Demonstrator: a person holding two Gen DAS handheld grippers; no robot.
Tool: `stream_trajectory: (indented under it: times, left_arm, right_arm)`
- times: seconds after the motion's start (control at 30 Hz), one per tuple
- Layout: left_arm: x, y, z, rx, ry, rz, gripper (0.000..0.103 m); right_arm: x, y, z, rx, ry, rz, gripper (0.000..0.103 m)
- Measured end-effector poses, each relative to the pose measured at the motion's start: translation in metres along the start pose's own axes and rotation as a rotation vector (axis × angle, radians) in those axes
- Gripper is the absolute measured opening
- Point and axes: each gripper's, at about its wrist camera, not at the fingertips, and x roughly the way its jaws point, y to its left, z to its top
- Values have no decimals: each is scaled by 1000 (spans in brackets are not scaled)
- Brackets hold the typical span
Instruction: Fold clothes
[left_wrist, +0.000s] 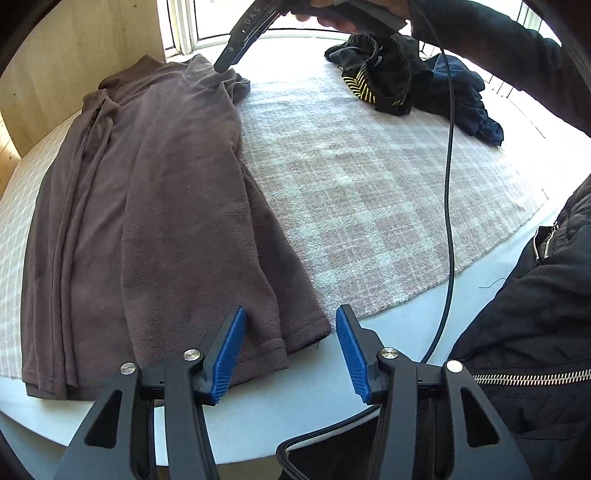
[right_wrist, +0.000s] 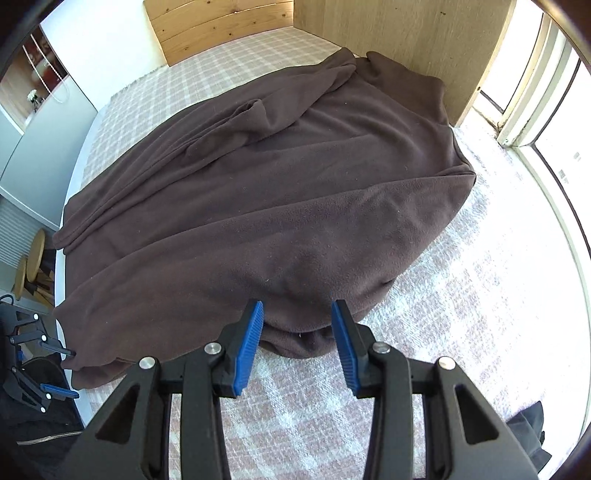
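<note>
Black two-finger grippers, left (left_wrist: 291, 350) and right (right_wrist: 297, 345), carry ribbed blue pads (left_wrist: 229, 354) and silver screws (left_wrist: 194, 355); beside the left one, a black cable (left_wrist: 448, 184) and black zipped jacket (left_wrist: 535, 332).

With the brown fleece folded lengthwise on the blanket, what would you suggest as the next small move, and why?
Probably lower both grippers and pinch the cloth. The left gripper is open over the hem corner of the brown fleece, and the right gripper is open at its folded far end; neither pinches fabric yet.
</note>
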Motion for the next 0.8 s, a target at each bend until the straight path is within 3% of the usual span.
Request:
stream_trajectory:
  times: [0.3,0.4,0.47,0.53,0.8]
  left_arm:
    - [18,-24,0,32,30,134,48]
    - [16,-30,-5,51,-15,166,40]
    - [14,-31,-7,53,-31,178,20]
    - [11,-28,-6,30,-27,166,11]
    - [-4,5,-2,-113,-29,39,8]
  right_arm:
    - [10,5,9,14,-18,8,41]
    - [6,2,9,40,-28,12,46]
    - [4,0,8,48,-29,8,46]
    - [3,0,7,47,-32,-6,46]
    - [-12,-8,-2,33,-70,-123,46]
